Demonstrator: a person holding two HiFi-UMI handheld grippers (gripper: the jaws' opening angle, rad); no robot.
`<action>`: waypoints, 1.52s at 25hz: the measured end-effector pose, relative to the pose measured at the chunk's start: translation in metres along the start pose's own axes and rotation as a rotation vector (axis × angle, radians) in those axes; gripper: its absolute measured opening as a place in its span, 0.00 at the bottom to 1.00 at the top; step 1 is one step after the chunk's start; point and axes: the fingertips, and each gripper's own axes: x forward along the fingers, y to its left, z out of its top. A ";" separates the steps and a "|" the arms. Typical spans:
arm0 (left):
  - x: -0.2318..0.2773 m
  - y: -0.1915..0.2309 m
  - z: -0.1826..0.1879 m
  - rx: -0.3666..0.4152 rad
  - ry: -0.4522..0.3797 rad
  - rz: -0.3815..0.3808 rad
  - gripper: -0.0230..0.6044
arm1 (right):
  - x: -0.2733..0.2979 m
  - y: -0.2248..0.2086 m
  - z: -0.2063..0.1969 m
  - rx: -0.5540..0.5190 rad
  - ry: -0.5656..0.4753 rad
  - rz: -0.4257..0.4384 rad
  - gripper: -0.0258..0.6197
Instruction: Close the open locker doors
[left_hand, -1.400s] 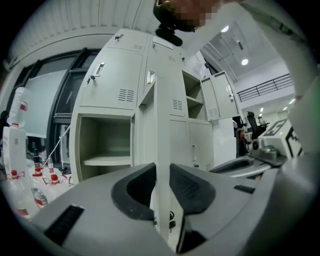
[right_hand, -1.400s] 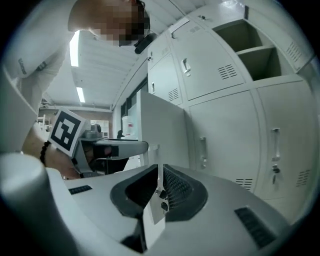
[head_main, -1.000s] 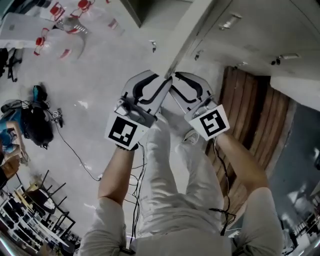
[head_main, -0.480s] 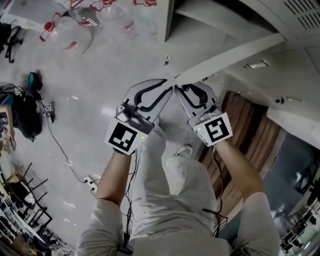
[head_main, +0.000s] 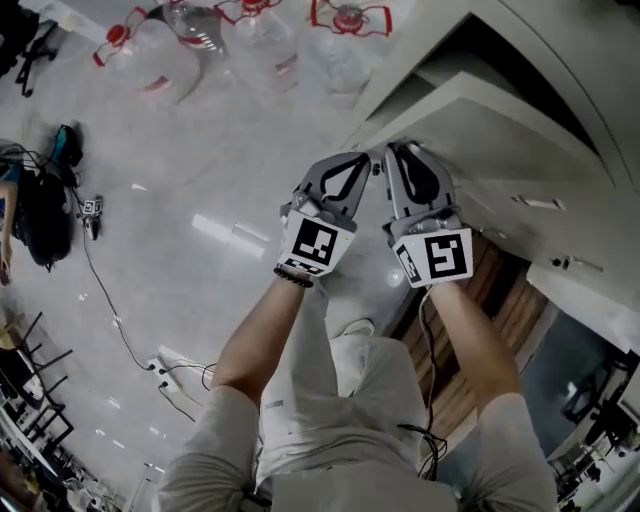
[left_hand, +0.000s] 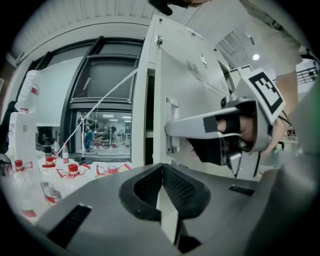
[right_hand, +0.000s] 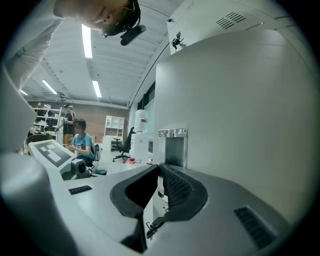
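Workshop floor (head_main: 200, 150), pale and glossy, seen from above.

1. Bottles (head_main: 160, 55): large, clear, with red caps and red carry handles, standing in a group on the floor at the far side, well apart from the lockers. Whether they hold anything cannot be told.
2. Backpack (head_main: 45, 215): dark, on the floor at the far left, a cable running from beside it toward a power strip (head_main: 162, 368).
3. Locker (head_main: 560, 60): grey metal, to the right. A dark opening shows behind its door; nothing inside can be made out.
4. Locker door (head_main: 470, 125): grey, standing ajar, its free edge toward the person. A recessed metal handle (right_hand: 173, 145) sits near that edge, and a key (right_hand: 150, 227) hangs below the handle.
5. Left tongs (head_main: 368, 160): jaws fully together, holding nothing, tips near the door's free edge and just beside the right tongs.
6. Right tongs (head_main: 394, 150): jaws have just been closing and now stand a narrow slit apart, gripping nothing. The door's edge shows through the slit, and the tips are at the handle.
7. Seated person (right_hand: 80, 142): teal shirt, in the background, with an office chair (right_hand: 122, 145) further back.
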 end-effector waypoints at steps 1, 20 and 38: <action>0.010 0.006 0.000 -0.007 -0.009 0.007 0.04 | 0.006 -0.004 0.000 -0.003 -0.003 -0.026 0.11; 0.087 0.039 0.006 -0.014 -0.055 -0.049 0.04 | 0.053 -0.057 0.003 -0.044 -0.010 -0.295 0.11; 0.041 -0.043 0.091 0.122 0.068 -0.064 0.04 | -0.206 -0.076 0.076 0.126 0.041 -0.383 0.05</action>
